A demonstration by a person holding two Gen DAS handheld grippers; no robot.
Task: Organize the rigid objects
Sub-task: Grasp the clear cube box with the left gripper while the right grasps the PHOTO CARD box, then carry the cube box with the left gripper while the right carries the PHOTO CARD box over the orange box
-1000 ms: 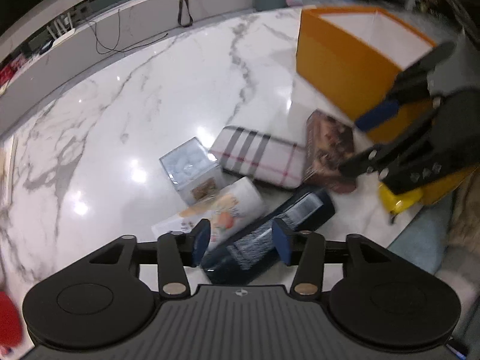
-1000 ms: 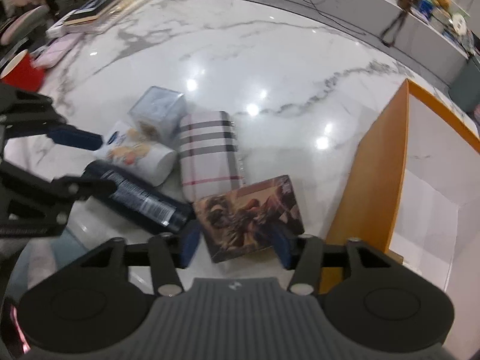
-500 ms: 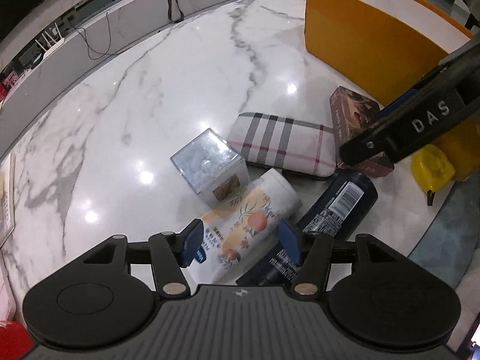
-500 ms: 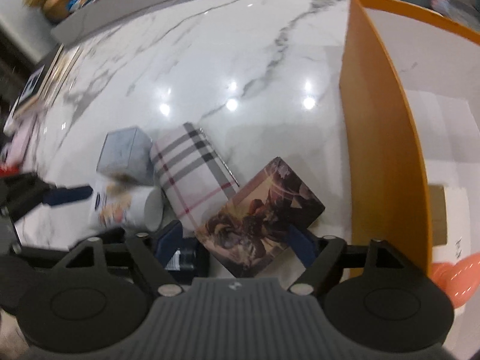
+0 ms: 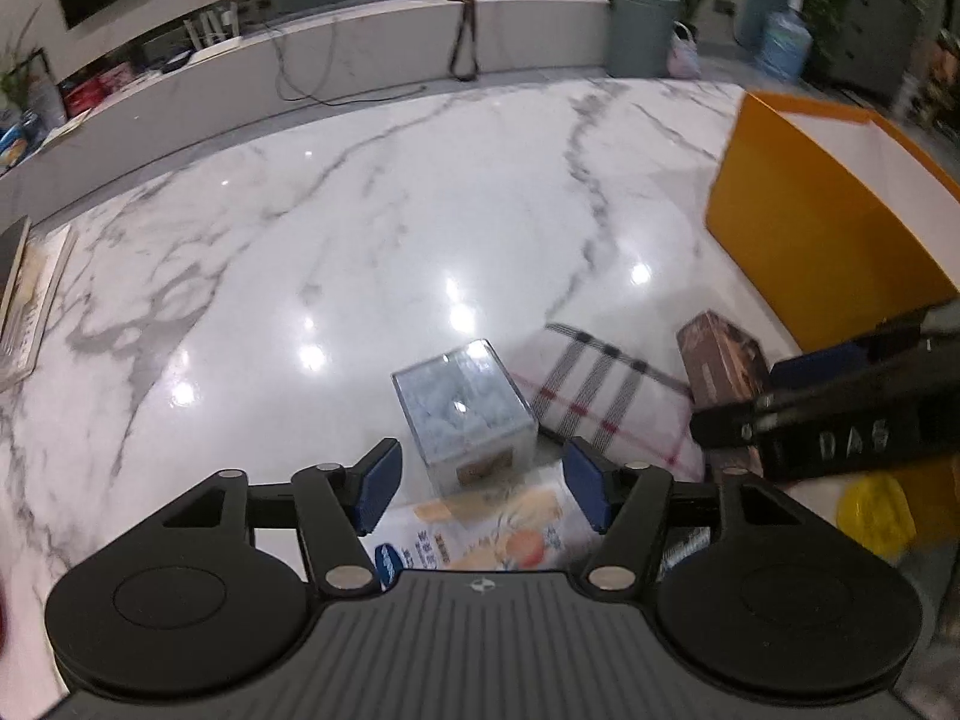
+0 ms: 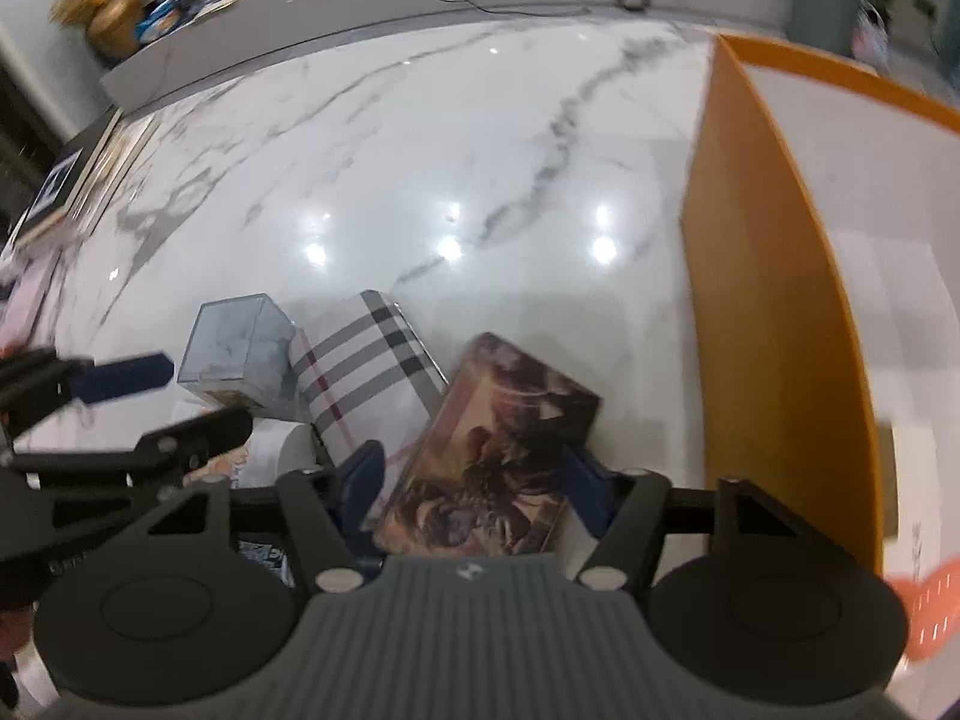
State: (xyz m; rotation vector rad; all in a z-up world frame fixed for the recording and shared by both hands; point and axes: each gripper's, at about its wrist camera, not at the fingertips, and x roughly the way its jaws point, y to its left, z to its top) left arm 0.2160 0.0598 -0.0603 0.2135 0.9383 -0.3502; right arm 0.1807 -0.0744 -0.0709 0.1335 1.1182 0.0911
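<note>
the right gripper (image 6: 474, 480) stands wide, fingers either side of the brown illustrated rectangular box (image 6: 498, 450). to its right rises the orange cardboard box with white lining (image 6: 774, 324). the left gripper (image 5: 477, 486) gapes over the white printed cylindrical canister (image 5: 480, 534).

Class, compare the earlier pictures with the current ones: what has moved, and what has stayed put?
The left gripper has shifted from the dark bottle to straddle the white tube, jaws open. The right gripper has closed in around the picture box, jaws either side; a firm grip cannot be confirmed. The plaid case, clear box and orange bin lie as before.
</note>
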